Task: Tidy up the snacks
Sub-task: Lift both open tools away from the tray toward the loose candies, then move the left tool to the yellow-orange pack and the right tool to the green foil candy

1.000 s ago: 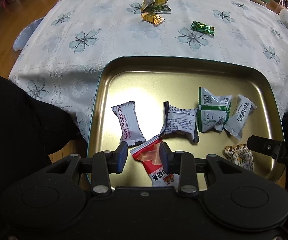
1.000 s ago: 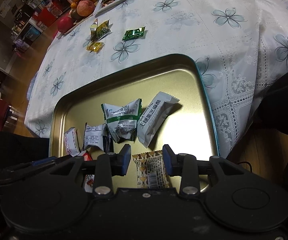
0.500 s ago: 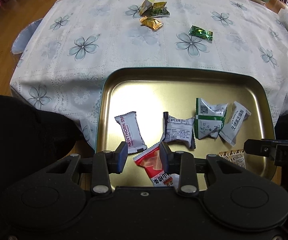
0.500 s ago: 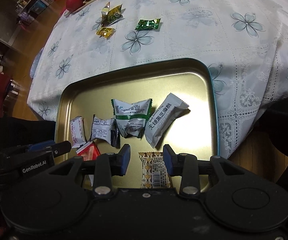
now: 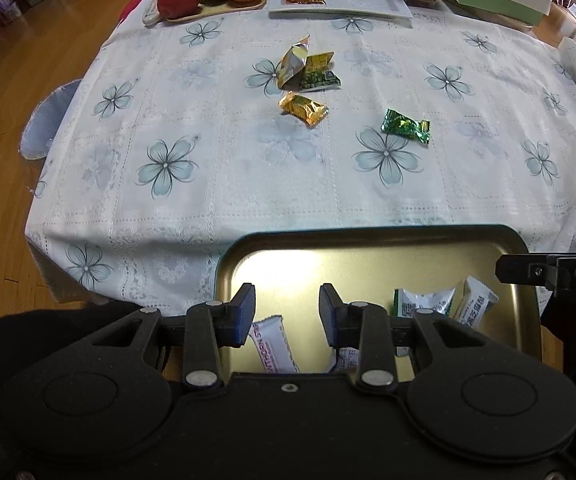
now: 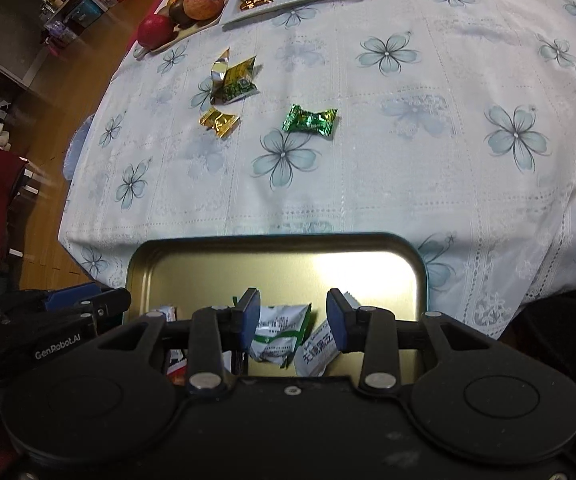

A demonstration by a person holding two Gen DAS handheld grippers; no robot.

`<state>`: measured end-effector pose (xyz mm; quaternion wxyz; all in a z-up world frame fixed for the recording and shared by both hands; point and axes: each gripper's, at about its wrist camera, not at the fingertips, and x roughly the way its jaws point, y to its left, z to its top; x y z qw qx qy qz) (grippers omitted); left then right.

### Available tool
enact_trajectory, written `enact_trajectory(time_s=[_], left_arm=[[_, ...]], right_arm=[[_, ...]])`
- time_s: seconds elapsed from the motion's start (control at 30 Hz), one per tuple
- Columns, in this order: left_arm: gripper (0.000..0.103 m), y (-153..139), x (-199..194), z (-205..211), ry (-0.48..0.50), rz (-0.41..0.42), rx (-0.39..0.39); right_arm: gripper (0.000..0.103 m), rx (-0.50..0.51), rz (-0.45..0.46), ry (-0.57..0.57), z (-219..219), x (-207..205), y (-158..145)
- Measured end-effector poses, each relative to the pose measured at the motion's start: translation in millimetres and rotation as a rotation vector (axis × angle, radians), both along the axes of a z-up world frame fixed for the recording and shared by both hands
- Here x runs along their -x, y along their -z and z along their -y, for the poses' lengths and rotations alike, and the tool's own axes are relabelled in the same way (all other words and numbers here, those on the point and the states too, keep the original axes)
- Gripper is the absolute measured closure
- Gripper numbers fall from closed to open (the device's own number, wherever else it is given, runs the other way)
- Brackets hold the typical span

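A counter under a white flower-print cloth (image 5: 288, 184) carries a gold rectangular metal tray (image 5: 368, 256) at its near edge, holding wrapped snacks. Beyond lie a green foil candy (image 5: 405, 125) and a gold foil candy (image 5: 303, 108). Left hand-held gripper (image 5: 286, 312) and right hand-held gripper (image 6: 292, 318) hang above the tray, jaws apart, empty.

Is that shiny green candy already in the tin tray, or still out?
Out. The green candy lies on the flowered tablecloth, beyond the tray's rim.
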<state>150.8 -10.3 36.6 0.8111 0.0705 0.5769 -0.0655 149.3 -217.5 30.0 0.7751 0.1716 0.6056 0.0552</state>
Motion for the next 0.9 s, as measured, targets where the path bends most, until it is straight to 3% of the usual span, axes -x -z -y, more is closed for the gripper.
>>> enact_trajectory(time_s=[0.43,0.9], left_arm=[[0.061,4.1,-70.2,3.2,-0.033,0.007,-0.015],[0.061,14.9,-155.8,8.1,-0.093,0.018,0.01]], right_arm=[[0.064,0.029,-0.002,0.007,-1.2,-80.3,14.8],[0.064,0.044,-0.018,0.09,13.7,-161.0,42.3]])
